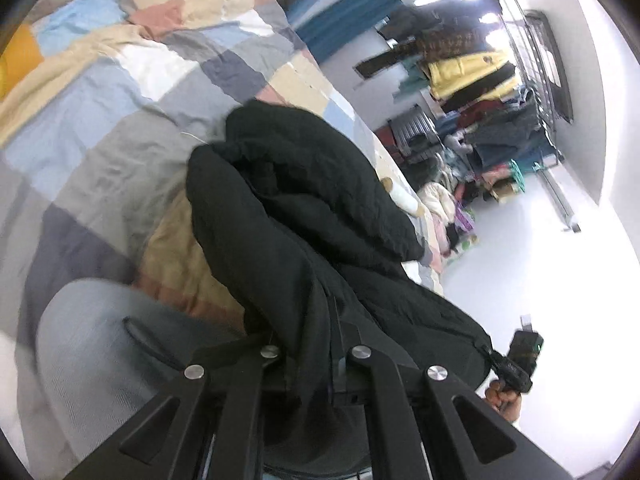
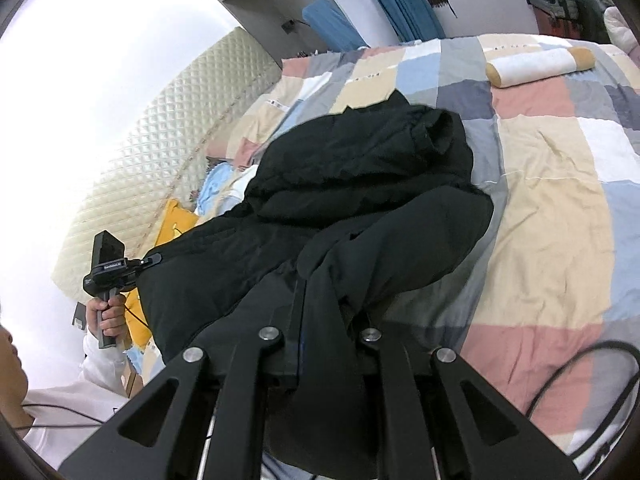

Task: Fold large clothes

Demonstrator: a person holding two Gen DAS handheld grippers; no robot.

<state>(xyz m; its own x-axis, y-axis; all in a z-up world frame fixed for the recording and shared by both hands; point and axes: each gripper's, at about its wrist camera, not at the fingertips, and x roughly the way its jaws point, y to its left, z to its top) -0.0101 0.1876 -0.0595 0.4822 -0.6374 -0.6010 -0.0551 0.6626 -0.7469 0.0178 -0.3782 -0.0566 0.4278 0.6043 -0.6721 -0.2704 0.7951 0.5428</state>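
A: What lies around the black coat (image 2: 360,184)?

B: It sprawls over a bed with a patchwork cover (image 2: 560,208) of pink, cream, grey and blue squares. One white bolster with tan ends (image 2: 540,66) rests near the far edge, apart from the coat. A yellow cushion (image 2: 176,220) sits by the quilted headboard (image 2: 152,152). Past the bed, one rack (image 1: 492,92) is heaped with clothes, and blue curtains (image 1: 348,20) hang behind.

A: And the claws?

B: Two. The left claw (image 1: 310,344) is clamped on a bunch of coat fabric; the right claw (image 2: 320,320) pinches another fold. Each lifts its end, while the middle rests on the cover.

A: What stays unclear?

B: Fabric drapes over both sets of fingertips, hiding them. In the right wrist view the left hand (image 2: 108,316) grips its handle by the coat's edge; in the left wrist view the right hand (image 1: 504,398) is partly cut off. The left view is blurred low on the left, where something grey cannot be made out.
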